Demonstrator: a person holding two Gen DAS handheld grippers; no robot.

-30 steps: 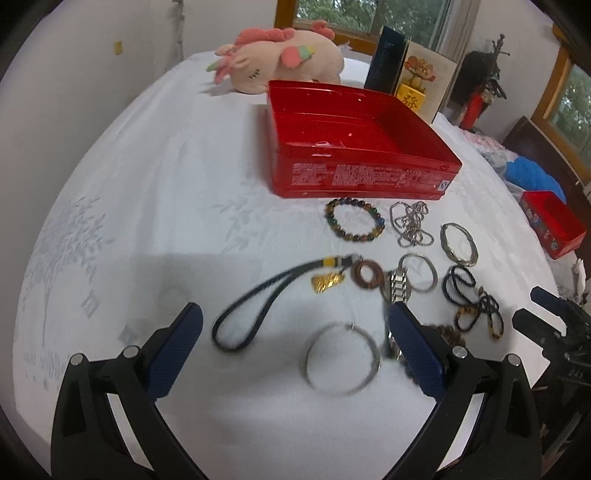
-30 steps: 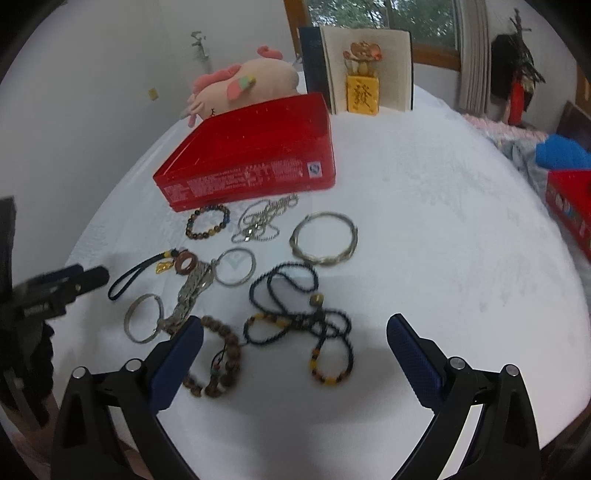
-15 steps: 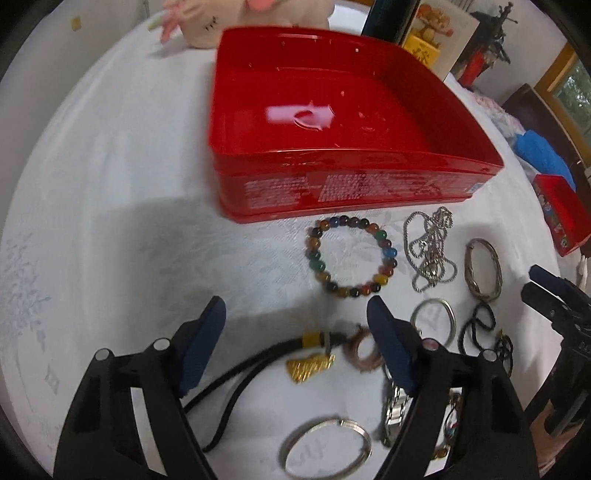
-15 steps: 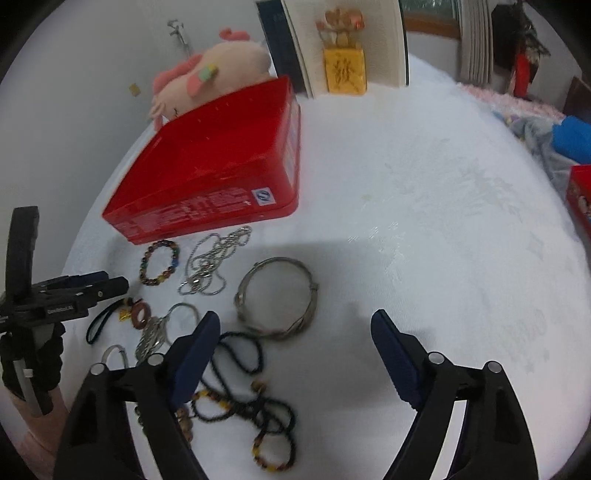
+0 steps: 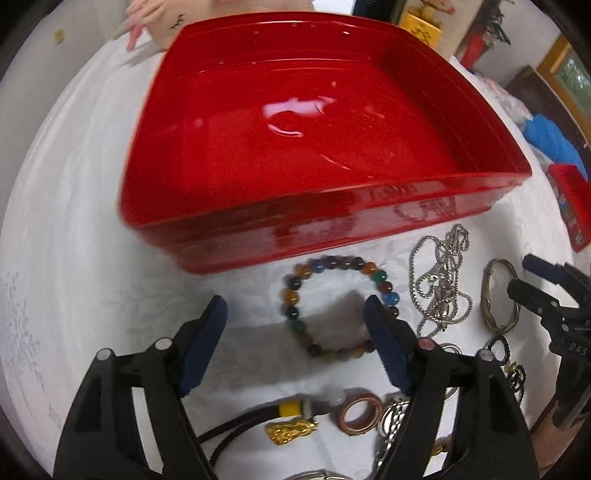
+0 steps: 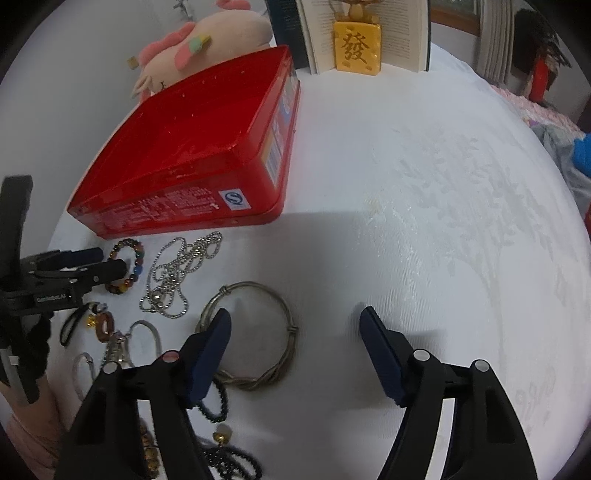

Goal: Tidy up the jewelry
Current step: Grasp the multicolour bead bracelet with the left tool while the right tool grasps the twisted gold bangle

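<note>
A red open box [image 5: 317, 125] stands on the white cloth; it also shows in the right wrist view [image 6: 192, 162]. A multicolour bead bracelet [image 5: 295, 295] lies just before it. My left gripper [image 5: 295, 314] is open, low over the bracelet, its right finger at the bracelet's right side. My right gripper [image 6: 295, 325] is open and empty, its left finger over a twisted metal bangle [image 6: 284, 314]. A silver chain [image 5: 443, 288] lies between bracelet and bangle, seen also in the right wrist view [image 6: 177, 273].
A black cord with gold charm [image 5: 291, 432], a brown ring [image 5: 360, 415], silver hoops [image 6: 147, 332] and black bead strings [image 6: 221, 458] lie near me. A plush toy [image 6: 207, 40], an open book [image 6: 369, 33] and a yellow tile [image 6: 356, 46] stand behind the box.
Both grippers moved forward and down toward the jewelry. The left came over the bead bracelet near the red box; the right came over the metal bangle. Both stayed open.
</note>
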